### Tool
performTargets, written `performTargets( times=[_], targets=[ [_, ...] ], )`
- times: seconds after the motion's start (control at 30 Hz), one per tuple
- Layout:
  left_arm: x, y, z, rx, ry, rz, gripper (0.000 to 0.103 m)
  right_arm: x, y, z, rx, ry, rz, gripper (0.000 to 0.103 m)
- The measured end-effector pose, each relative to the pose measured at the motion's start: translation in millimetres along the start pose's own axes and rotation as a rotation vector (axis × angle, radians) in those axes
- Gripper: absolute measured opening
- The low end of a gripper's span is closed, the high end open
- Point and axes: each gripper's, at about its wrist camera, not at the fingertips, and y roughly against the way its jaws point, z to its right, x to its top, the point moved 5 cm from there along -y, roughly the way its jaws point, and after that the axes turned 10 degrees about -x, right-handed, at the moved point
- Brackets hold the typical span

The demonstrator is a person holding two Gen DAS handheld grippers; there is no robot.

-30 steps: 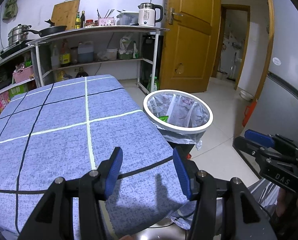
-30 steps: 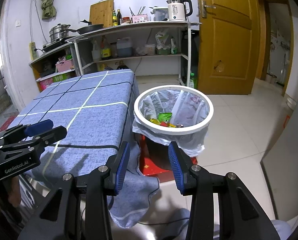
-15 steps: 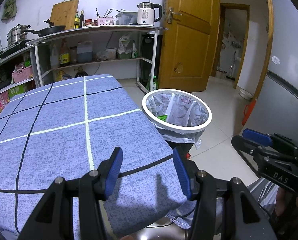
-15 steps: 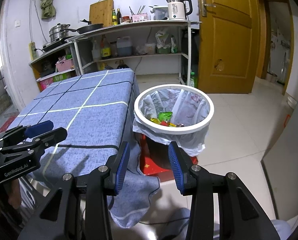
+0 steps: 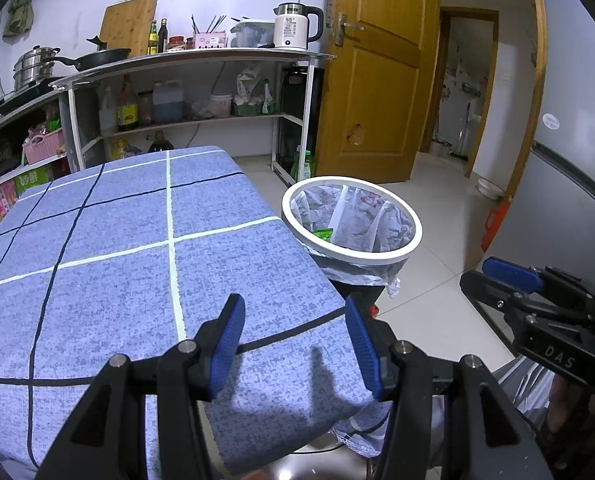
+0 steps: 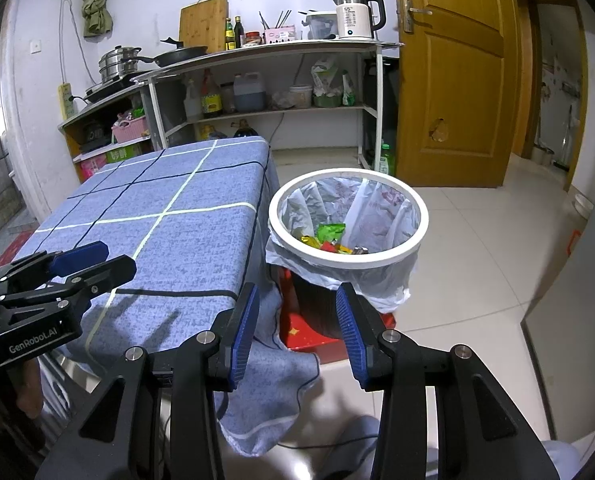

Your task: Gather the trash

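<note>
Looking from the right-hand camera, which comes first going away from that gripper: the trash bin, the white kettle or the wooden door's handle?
From the right gripper:
1. Trash bin, on the floor just ahead, beside the blue-covered table.
2. White kettle, on the top shelf at the back.
3. Door handle, right of the kettle; these two are too close to call.

Blue checked cloth (image 5: pixel 145 264) covers the table (image 6: pixel 69 364).

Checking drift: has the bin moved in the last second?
No. In the right wrist view the bin sits just as close beside the table's corner as before.
</note>
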Motion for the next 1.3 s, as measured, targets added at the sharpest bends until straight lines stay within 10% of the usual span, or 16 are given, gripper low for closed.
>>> performTargets(
  times=[1.3],
  targets=[
    [-1.5, -3.8, 0.1, 0.006, 0.009, -0.007, 0.054, 0.5, 0.7, -2.3, 0.001, 0.003, 0.002, 0.041]
  ],
)
